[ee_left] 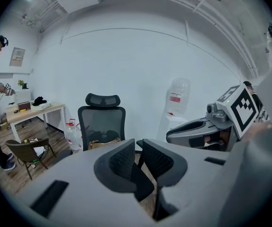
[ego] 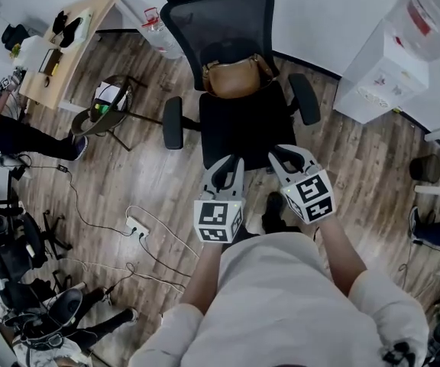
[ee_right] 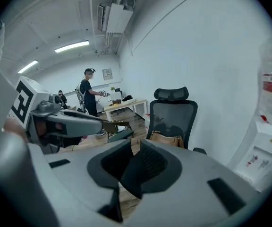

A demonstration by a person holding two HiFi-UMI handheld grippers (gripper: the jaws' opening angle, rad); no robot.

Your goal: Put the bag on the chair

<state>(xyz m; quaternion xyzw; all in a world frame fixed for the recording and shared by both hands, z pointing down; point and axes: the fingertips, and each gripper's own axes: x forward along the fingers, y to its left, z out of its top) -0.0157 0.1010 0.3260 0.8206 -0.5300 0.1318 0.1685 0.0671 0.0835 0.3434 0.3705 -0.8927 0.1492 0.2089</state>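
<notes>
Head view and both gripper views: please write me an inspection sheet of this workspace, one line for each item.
Surface: black office chair standing on a wood floor.
Job's things: brown bag lies on the seat, against the backrest.
Clutter: water jug beside the office chair; small chair with items on it; dark equipment at lower left.
Grippers: left gripper and right gripper hover before the seat, jaws nearly together with a slim gap, nothing between.
Cables: power strip and loose cables on the floor.
Surroundings: desk, water dispenser, a person near the desk.
</notes>
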